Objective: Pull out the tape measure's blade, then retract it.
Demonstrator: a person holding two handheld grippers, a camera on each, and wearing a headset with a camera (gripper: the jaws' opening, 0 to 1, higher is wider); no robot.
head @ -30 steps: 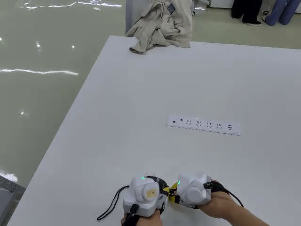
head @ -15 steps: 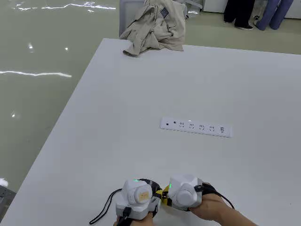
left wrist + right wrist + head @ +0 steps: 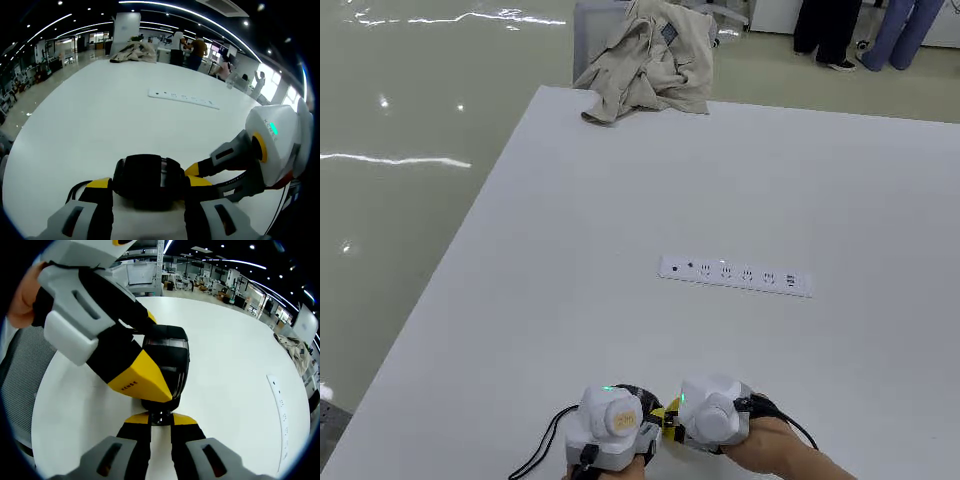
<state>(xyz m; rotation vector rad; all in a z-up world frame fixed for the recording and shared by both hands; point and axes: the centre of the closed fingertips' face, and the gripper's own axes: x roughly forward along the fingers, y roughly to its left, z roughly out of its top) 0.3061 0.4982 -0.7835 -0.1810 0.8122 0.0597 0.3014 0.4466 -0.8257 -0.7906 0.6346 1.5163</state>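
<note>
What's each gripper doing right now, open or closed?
Left gripper: closed on the tape measure.
Right gripper: closed, apparently pinching the blade tip.

I read "KENSE" on the yellow wedge-shaped pad (image 3: 137, 379) of the left tool (image 3: 159, 355); nothing else was legible.

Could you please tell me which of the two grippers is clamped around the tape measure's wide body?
The left gripper: its jaws straddle the whole black plastic tape measure, while the right gripper pinches only its edge with nearly closed jaws.
</note>
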